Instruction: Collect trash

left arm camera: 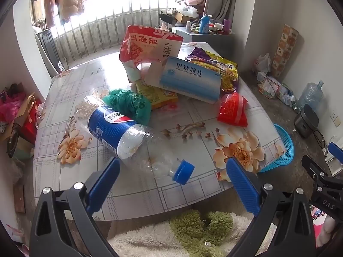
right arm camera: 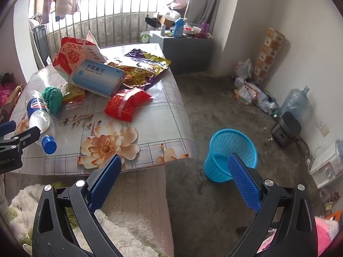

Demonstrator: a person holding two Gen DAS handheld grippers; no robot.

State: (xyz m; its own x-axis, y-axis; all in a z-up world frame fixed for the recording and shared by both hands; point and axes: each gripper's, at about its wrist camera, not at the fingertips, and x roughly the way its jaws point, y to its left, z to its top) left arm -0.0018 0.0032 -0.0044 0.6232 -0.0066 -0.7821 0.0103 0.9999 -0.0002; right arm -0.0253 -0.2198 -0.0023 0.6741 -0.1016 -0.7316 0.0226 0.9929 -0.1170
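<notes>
**The bottle lies right in front of your left hand**

Your left hand-held gripper (left arm camera: 172, 171) is wide open and holds nothing. Your right hand-held gripper (right arm camera: 173, 167) is wide open too, and it is empty as well.

The trash sits on the worktop (left arm camera: 70, 90). The nearest piece is the bottle (left arm camera: 126, 135). It lies on its side, just ahead of your left fingers. Its blue cap (left arm camera: 183, 171) points toward you and a bit to the right, and sits between your two left fingers. The fat end points away from you and to the left. So the bottle lies on a slant, not straight across your fingers.

Your left hand is much nearer to the bottle than your right hand. From the right camera the bottle is far off to the left side.

The blue bin (right arm camera: 231, 154) stands on the floor, just past the right edge of the worktop. Your right hand is right above it.

I think the best next move is to turn your left hand a little so the fingers cross the bottle, then close on it near the neck.

More trash lies farther back: a green bag (left arm camera: 128, 102), a red pack (left arm camera: 233, 109), a pill box (left arm camera: 188, 79) and snack bags (left arm camera: 150, 45).
</notes>
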